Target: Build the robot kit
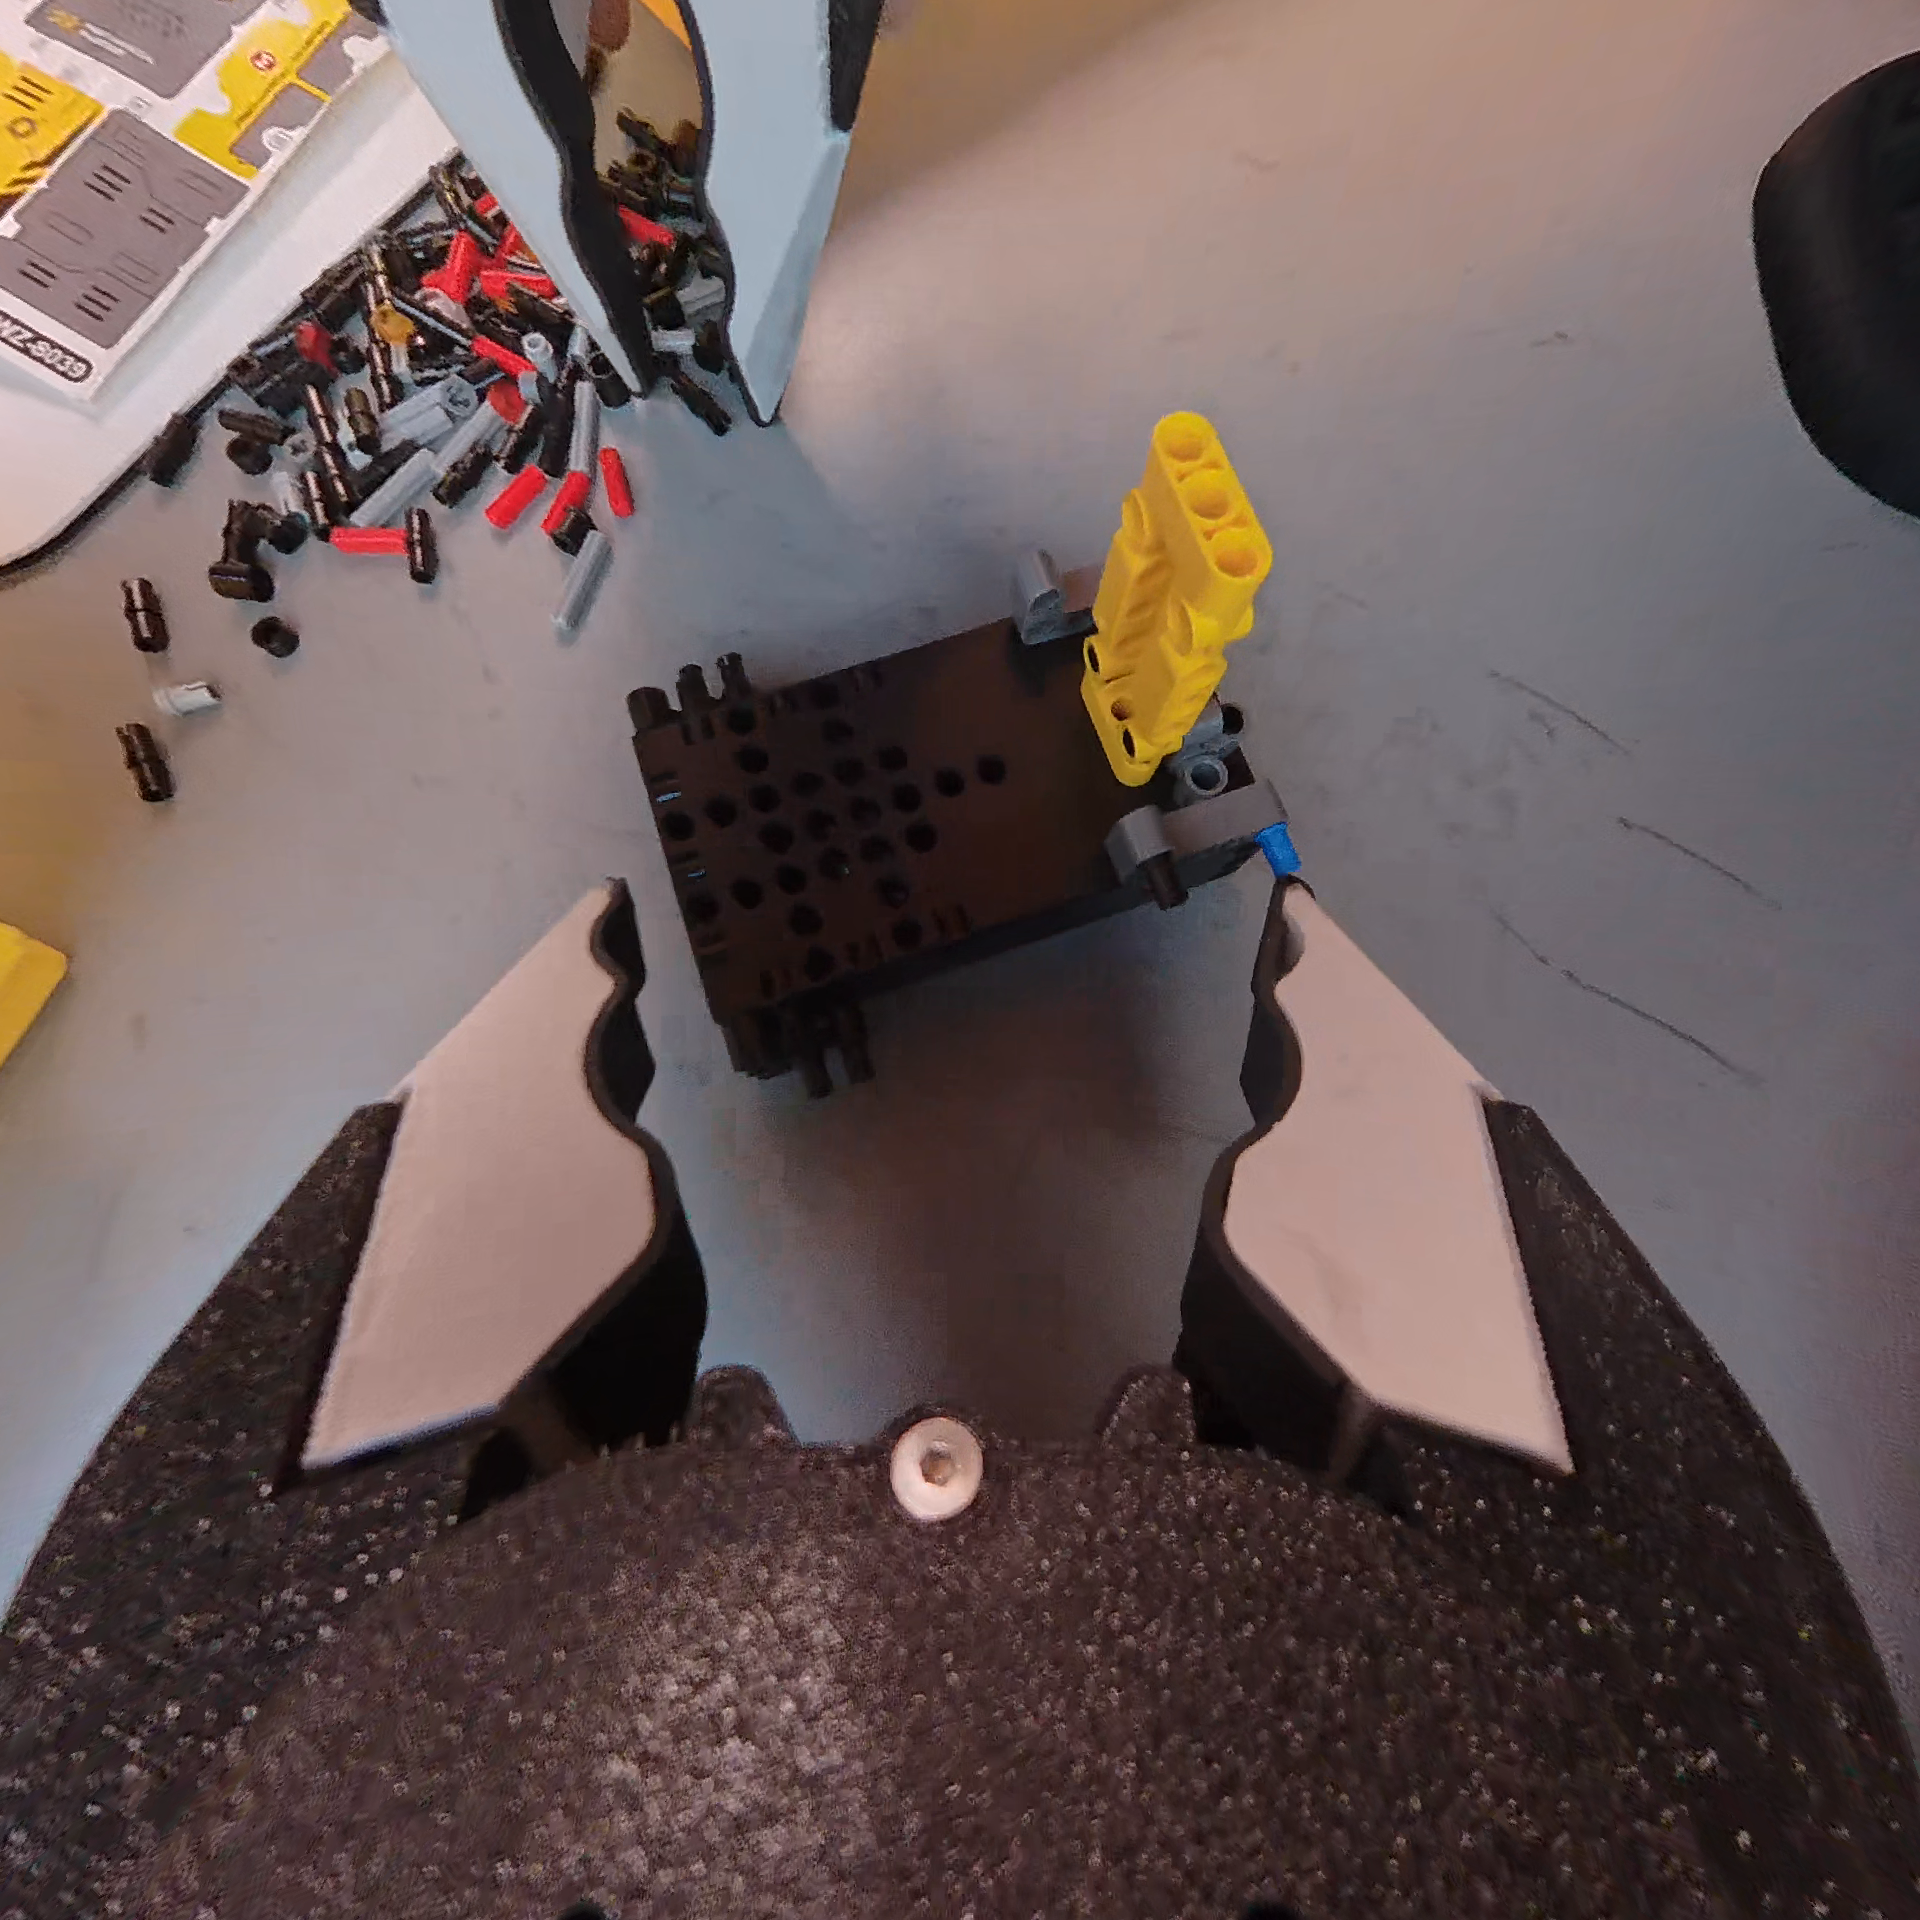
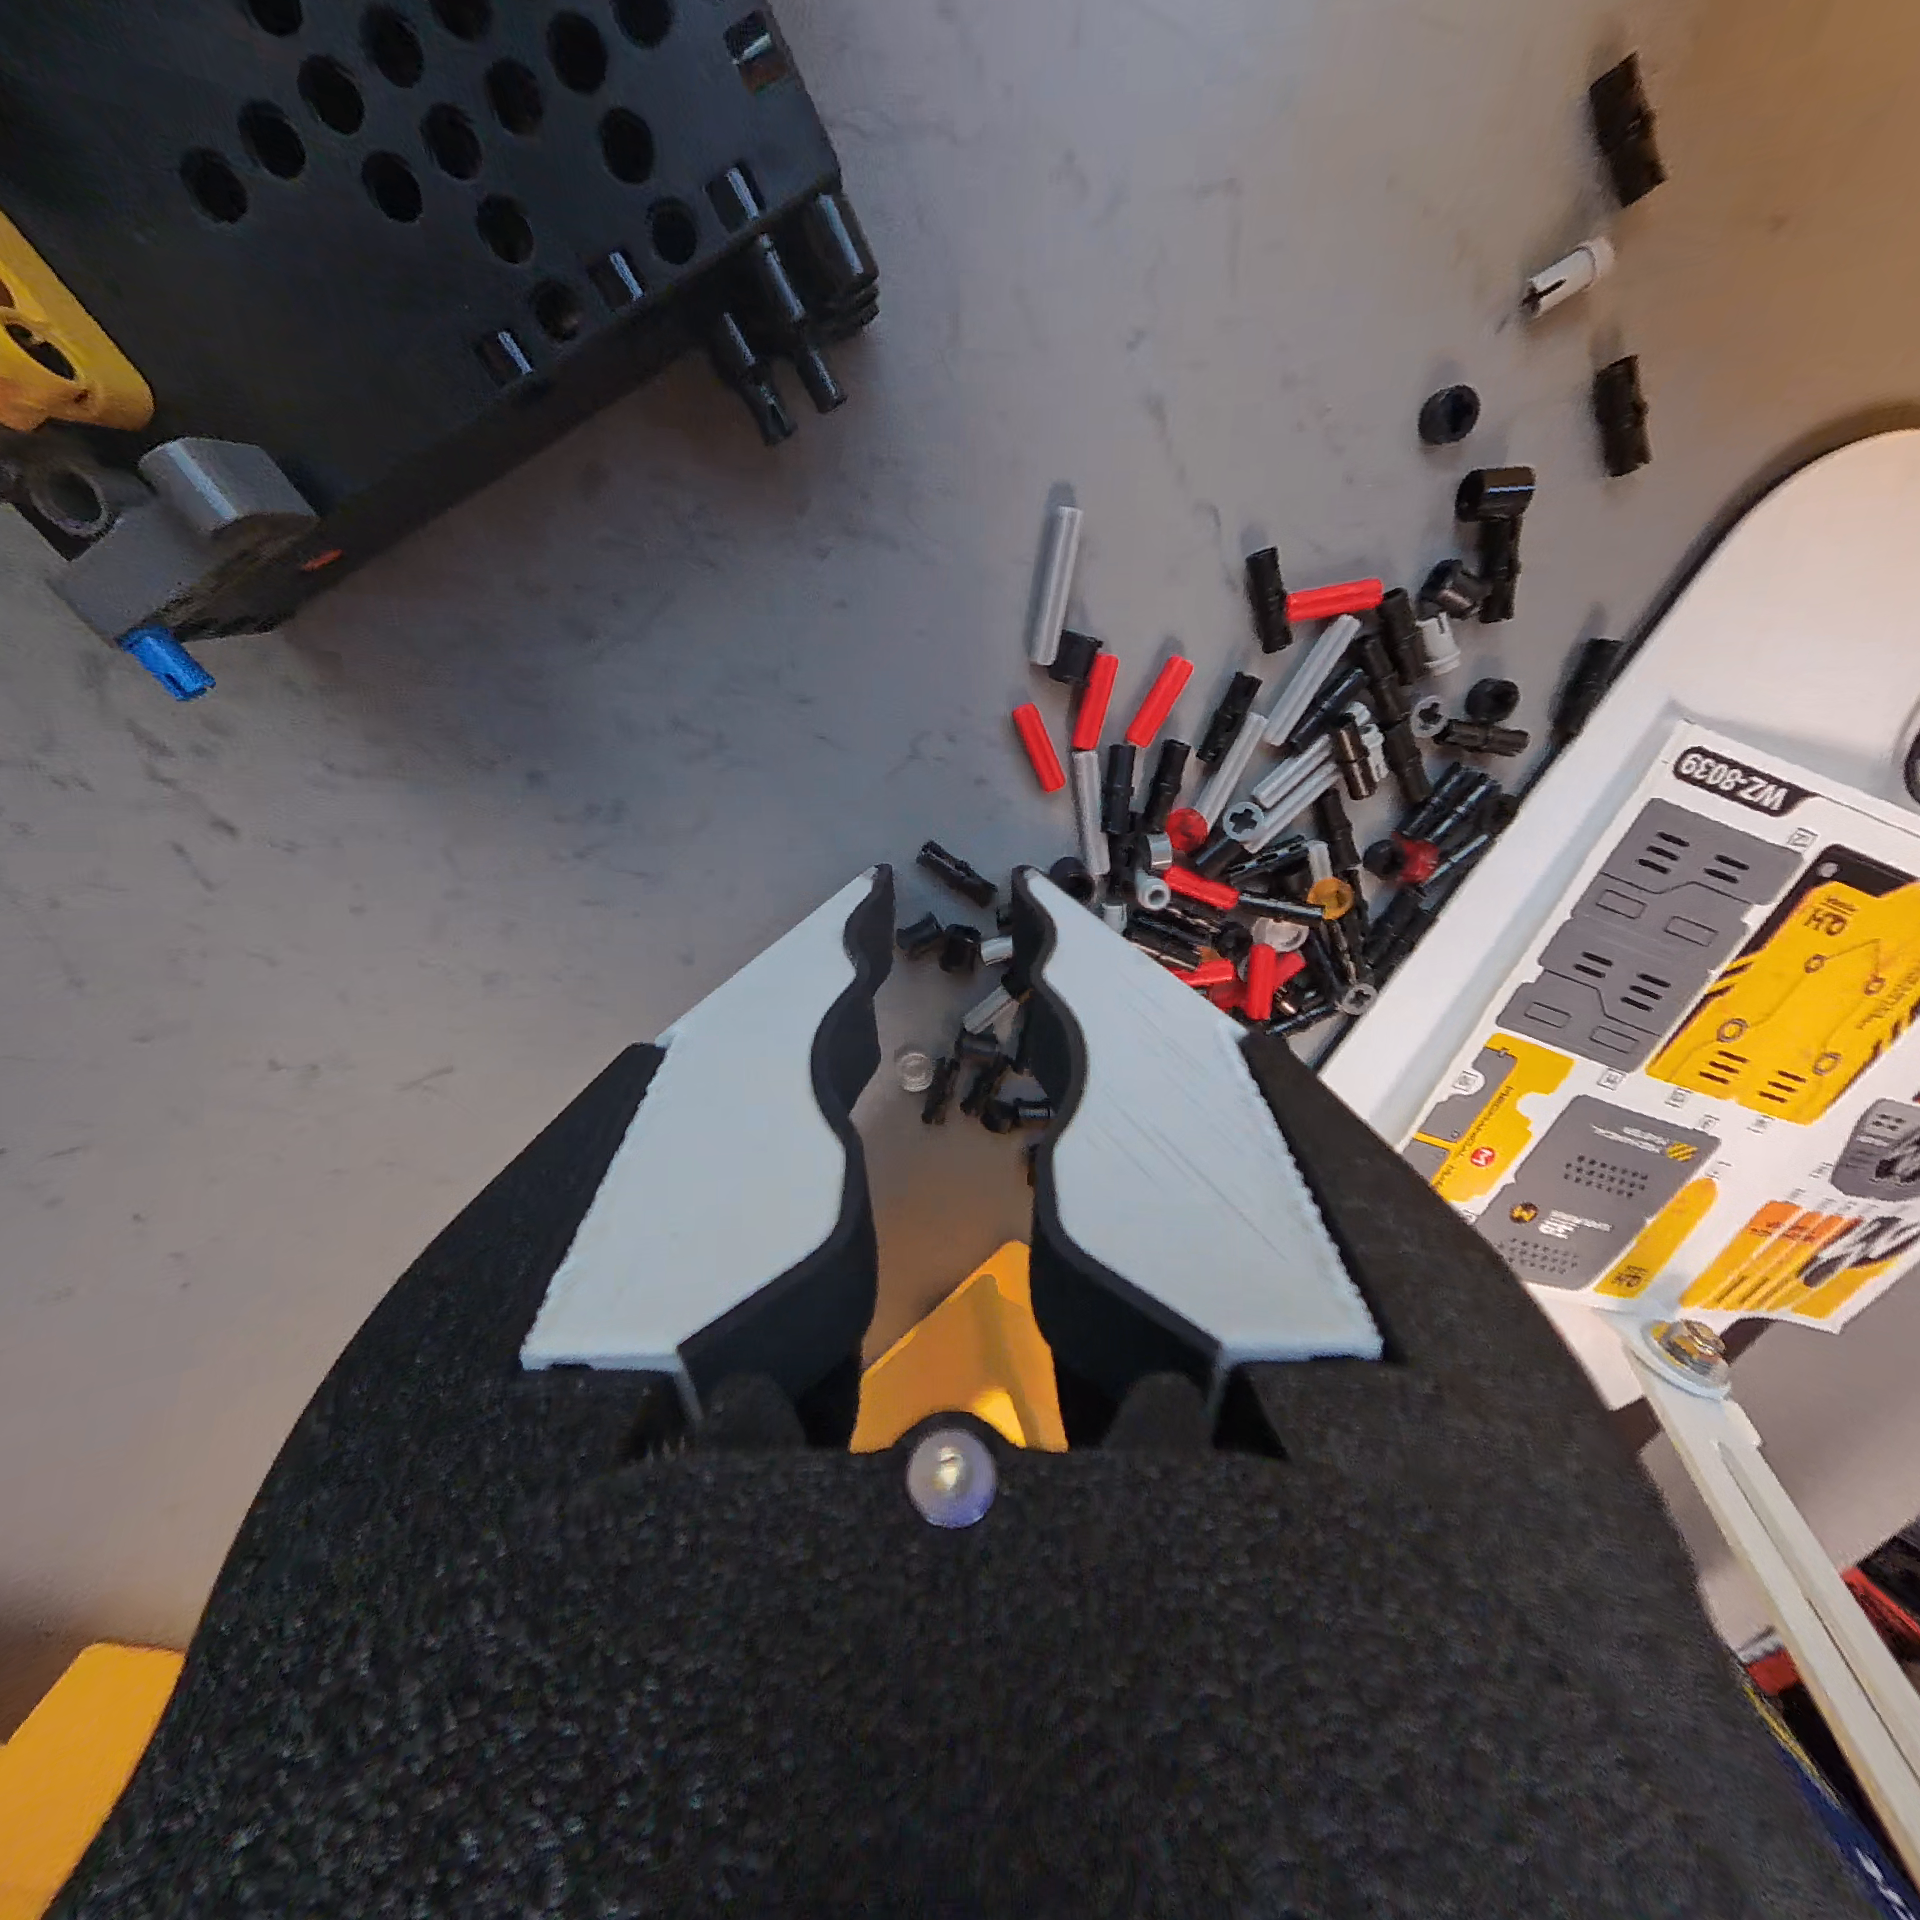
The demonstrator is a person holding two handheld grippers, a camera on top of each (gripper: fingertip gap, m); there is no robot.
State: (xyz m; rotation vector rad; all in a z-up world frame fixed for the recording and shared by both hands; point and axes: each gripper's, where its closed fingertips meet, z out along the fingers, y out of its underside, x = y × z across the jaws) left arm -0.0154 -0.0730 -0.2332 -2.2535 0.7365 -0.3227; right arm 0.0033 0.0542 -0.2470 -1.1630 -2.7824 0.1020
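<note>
Your left gripper [image 1: 945,904] is spread wide, holding nothing, hovering over the grey table [image 1: 1455,364]. The black block [image 1: 883,852], a perforated brick assembly, lies on the table just past the fingertips, roughly centred between them. A yellow beam [image 1: 1174,603] stands tilted off its far right corner, with grey connectors [image 1: 1143,842] beside it. A blue pin [image 1: 1280,850] sticks out of that corner, just beside your left gripper's right fingertip; I can't tell if they touch. Your right gripper [image 2: 954,883] is narrowed to a slim gap, not fully closed. Its tips sit over the near edge of the parts pile [image 2: 1268,769], a scatter of black, red and grey pins and axles on the table. A few small black pins show through the gap lower down between the fingers, but they look to be lying on the table; nothing seems gripped. The pile runs up against a white board [image 2: 1766,623] carrying a sticker sheet [image 2: 1704,997] in yellow and grey. A few stray black pins [image 2: 1621,416] and one white pin [image 2: 1569,275] lie apart from the pile. In the right wrist view the block sits at upper left, well apart from your right gripper. In the left wrist view a dark round object [image 1: 1849,312] is cut off at the right edge; can't tell what it is.
</note>
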